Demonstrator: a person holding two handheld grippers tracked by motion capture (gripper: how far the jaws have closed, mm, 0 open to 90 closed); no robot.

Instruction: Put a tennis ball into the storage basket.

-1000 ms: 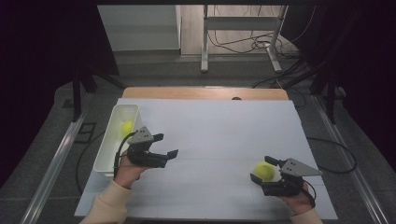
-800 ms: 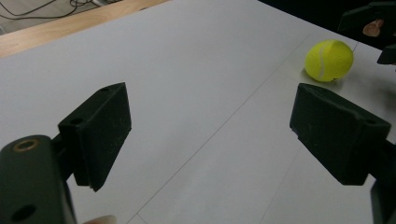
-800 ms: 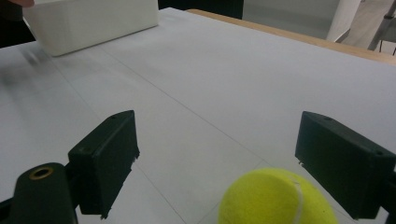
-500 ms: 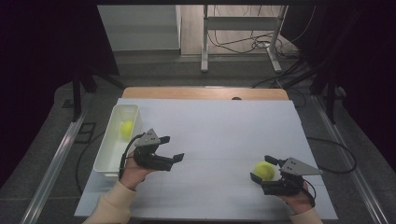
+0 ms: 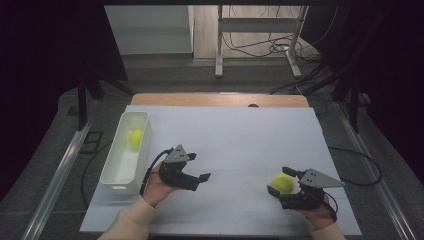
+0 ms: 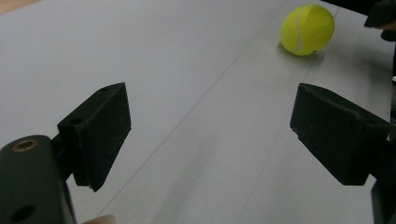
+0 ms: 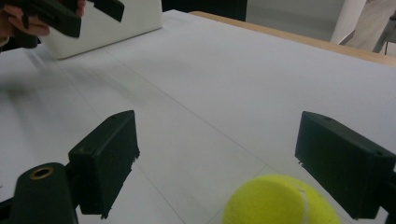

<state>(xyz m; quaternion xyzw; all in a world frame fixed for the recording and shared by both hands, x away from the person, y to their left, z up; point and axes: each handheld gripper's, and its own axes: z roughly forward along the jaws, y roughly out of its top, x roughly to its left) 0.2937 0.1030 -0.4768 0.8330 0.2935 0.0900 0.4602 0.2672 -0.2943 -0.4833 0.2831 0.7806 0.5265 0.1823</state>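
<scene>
On the table, a bin stands along the left edge with one tennis ball inside, toward its far end. A second tennis ball lies near the front right, between the right gripper prongs. The left gripper sits just right of the bin.

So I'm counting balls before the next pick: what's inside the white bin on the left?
One yellow tennis ball lies in the far half of the white bin. The rest of its floor looks bare, though the near wall hides a thin strip along the bottom edge.
</scene>
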